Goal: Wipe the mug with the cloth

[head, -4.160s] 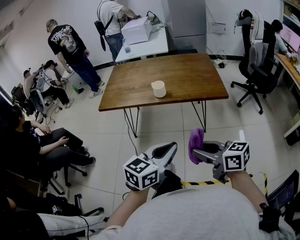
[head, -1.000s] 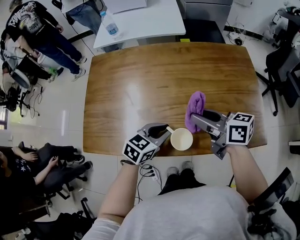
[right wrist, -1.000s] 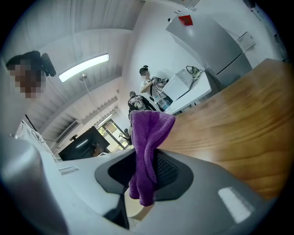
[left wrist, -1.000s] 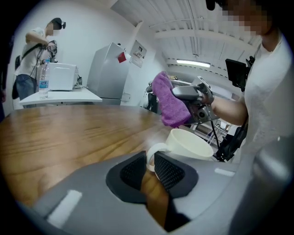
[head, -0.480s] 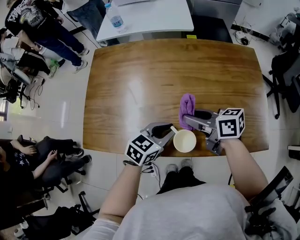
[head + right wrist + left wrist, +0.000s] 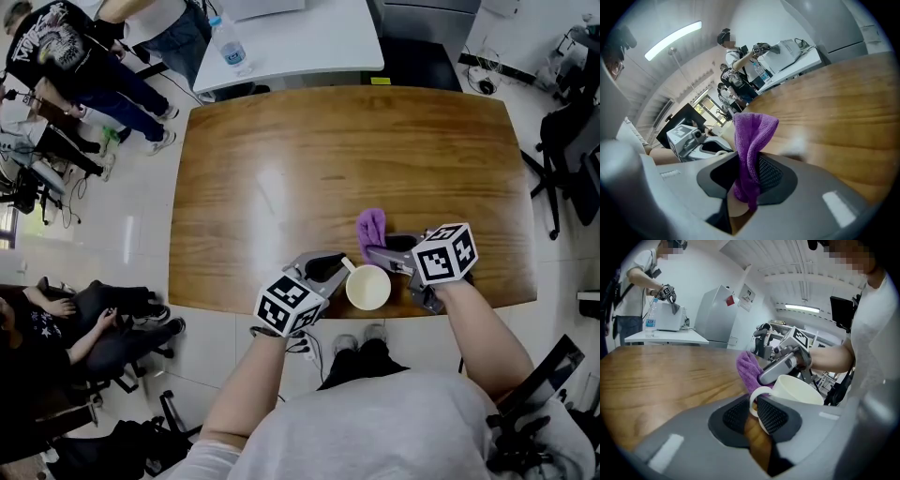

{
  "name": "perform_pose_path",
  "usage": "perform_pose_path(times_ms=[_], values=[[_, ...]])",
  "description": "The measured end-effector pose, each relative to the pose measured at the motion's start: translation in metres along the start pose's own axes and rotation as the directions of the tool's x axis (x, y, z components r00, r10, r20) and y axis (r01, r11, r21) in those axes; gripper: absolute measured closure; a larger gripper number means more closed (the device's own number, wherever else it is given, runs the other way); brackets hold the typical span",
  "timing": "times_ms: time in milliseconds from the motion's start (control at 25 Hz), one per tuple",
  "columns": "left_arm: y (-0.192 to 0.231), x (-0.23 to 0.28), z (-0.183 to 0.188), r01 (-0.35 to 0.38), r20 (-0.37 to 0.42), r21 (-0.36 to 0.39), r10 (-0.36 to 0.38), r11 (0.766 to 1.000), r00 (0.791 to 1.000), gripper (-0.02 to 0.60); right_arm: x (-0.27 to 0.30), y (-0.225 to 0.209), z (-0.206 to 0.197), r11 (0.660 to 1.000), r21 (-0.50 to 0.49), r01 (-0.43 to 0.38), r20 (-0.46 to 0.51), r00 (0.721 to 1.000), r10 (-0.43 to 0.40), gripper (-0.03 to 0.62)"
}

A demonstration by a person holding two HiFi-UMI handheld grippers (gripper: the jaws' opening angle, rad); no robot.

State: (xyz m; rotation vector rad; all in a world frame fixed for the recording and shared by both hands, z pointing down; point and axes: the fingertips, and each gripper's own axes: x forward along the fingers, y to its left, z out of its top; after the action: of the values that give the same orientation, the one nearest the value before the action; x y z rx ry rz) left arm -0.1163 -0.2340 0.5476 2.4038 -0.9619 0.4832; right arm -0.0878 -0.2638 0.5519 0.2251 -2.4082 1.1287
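Observation:
A cream mug [image 6: 368, 287] is at the front edge of the wooden table [image 6: 281, 169]. My left gripper [image 6: 333, 266] is shut on the mug's handle, and its jaws have just closed a little tighter. In the left gripper view the handle [image 6: 752, 397] sits between the pads of that gripper [image 6: 752, 405], with the mug body [image 6: 799, 389] beyond. My right gripper [image 6: 380, 251] is shut on a purple cloth [image 6: 371, 227] just behind the mug's far side. In the right gripper view the cloth [image 6: 752, 133] stands up out of the shut gripper [image 6: 750, 176]. Whether the cloth touches the mug, I cannot tell.
A white table [image 6: 309, 37] with a water bottle [image 6: 230, 47] stands behind the wooden one. People stand and sit at the left [image 6: 56, 66]. An office chair [image 6: 572, 159] is at the right. The wooden table's far half is bare wood.
My right gripper has come down and nearer with the cloth, close behind the mug. The left gripper has stayed on the handle. Four seconds ago the mug stood alone on the table, far off.

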Motion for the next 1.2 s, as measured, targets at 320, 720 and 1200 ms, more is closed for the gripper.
perform_pose_path(times_ms=[320, 720, 1200], values=[[0.000, -0.002, 0.000, 0.002, 0.006, 0.000, -0.002, 1.000, 1.000, 0.531, -0.036, 0.014, 0.017, 0.999, 0.032, -0.013, 0.138, 0.990, 0.008, 0.485], [-0.002, -0.006, 0.000, 0.000, 0.003, 0.001, 0.000, 1.000, 1.000, 0.529, -0.085, 0.063, 0.017, 0.996, 0.045, -0.075, 0.240, 0.969, 0.062, 0.485], [-0.004, -0.003, -0.001, -0.032, -0.005, 0.017, 0.032, 0.999, 0.999, 0.557, -0.045, 0.026, -0.028, 0.993, 0.115, -0.008, 0.128, 0.992, -0.007, 0.485]])
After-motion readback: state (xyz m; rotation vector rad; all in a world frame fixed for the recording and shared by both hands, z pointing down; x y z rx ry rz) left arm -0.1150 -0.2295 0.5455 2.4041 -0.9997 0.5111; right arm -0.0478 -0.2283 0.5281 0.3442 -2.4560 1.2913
